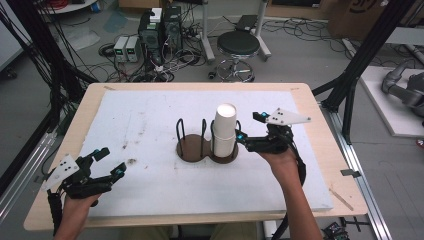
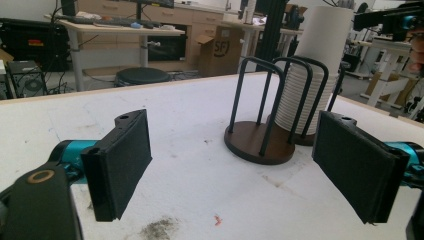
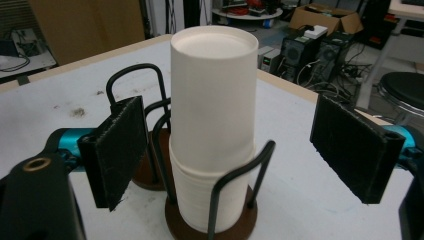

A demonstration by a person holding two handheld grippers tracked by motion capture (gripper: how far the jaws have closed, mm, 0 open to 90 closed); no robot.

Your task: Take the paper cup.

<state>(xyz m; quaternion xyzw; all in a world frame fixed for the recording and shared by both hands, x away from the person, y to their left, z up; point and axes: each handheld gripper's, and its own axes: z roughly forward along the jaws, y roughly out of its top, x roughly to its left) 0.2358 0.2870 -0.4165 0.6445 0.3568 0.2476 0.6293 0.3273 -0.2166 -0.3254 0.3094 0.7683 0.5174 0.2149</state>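
Observation:
A stack of white paper cups [image 1: 225, 131] stands upside down in the right ring of a dark wire holder [image 1: 192, 148] at the table's middle. The top cup [image 3: 214, 90] sits raised above the rest of the stack. My right gripper [image 1: 248, 129] is open just right of the stack, its jaws spread either side of the cups without touching, as the right gripper view shows [image 3: 235, 150]. My left gripper [image 1: 112, 162] rests open near the table's front left corner, pointing toward the holder [image 2: 260, 142], with nothing between its pads [image 2: 120, 160].
A white sheet [image 1: 150, 120] covers the wooden table [image 1: 320, 130], with dark smudges left of the holder. The holder's left ring [image 1: 187, 135] holds no cups. Beyond the table stand a stool [image 1: 238, 45], computer boxes [image 1: 160, 32] and floor cables.

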